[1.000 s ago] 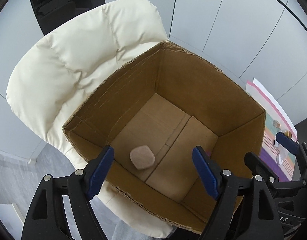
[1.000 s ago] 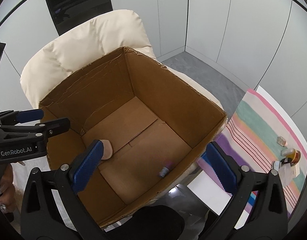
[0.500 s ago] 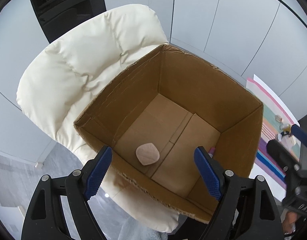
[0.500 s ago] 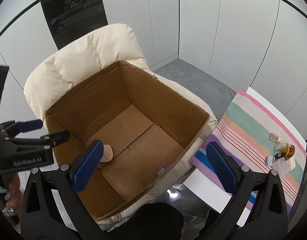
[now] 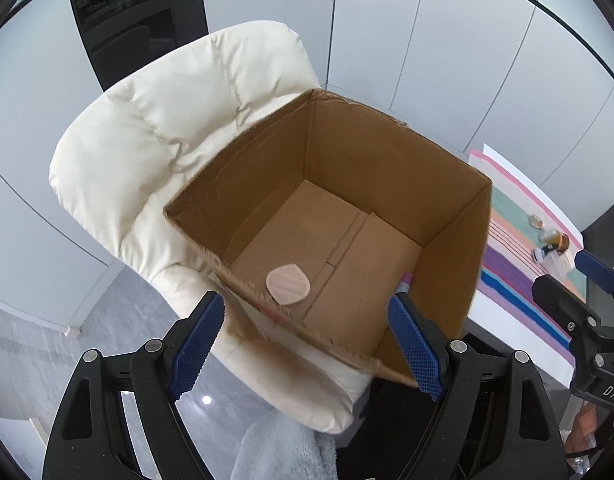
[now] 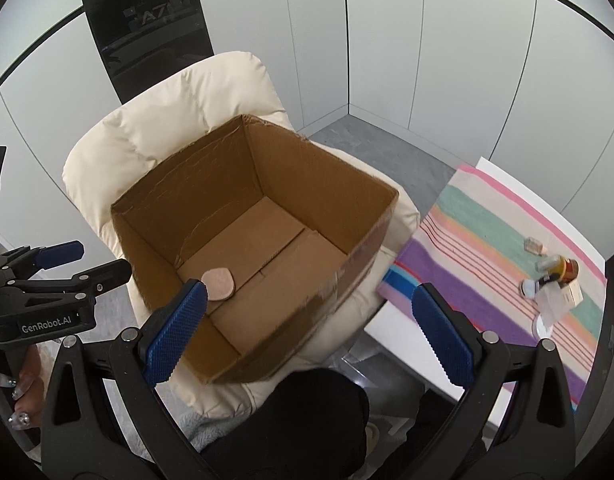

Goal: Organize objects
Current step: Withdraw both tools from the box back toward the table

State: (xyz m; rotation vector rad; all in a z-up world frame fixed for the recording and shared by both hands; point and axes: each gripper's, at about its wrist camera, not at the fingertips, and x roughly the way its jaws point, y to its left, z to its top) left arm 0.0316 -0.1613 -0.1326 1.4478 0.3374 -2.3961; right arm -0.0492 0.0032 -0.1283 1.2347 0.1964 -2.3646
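Note:
An open cardboard box point(image 5: 391, 168) point(image 6: 319, 172) sits on a cream padded chair point(image 5: 179, 120) point(image 6: 179, 112). A flat pink pad point(image 5: 287, 290) point(image 6: 219, 284) lies on the box floor. A small purple item point(image 5: 406, 280) lies at the box's right inner wall. My left gripper point(image 5: 307, 344) is open and empty, above the box's near edge; it also shows in the right wrist view point(image 6: 83, 262). My right gripper point(image 6: 307, 328) is open and empty, above the box's near right corner. Several small items point(image 6: 555, 276) point(image 5: 549, 242) lie on a striped cloth.
The striped cloth point(image 6: 487, 240) point(image 5: 515, 236) covers a white table point(image 6: 399, 340) to the right of the chair. Grey floor point(image 5: 47, 328) lies below the chair. White wall panels point(image 6: 427, 40) and a dark panel point(image 5: 139, 12) stand behind it.
Both grippers have pulled back and up from the box; the box looks smaller and farther. The right gripper has swung toward the table. Both stay open.

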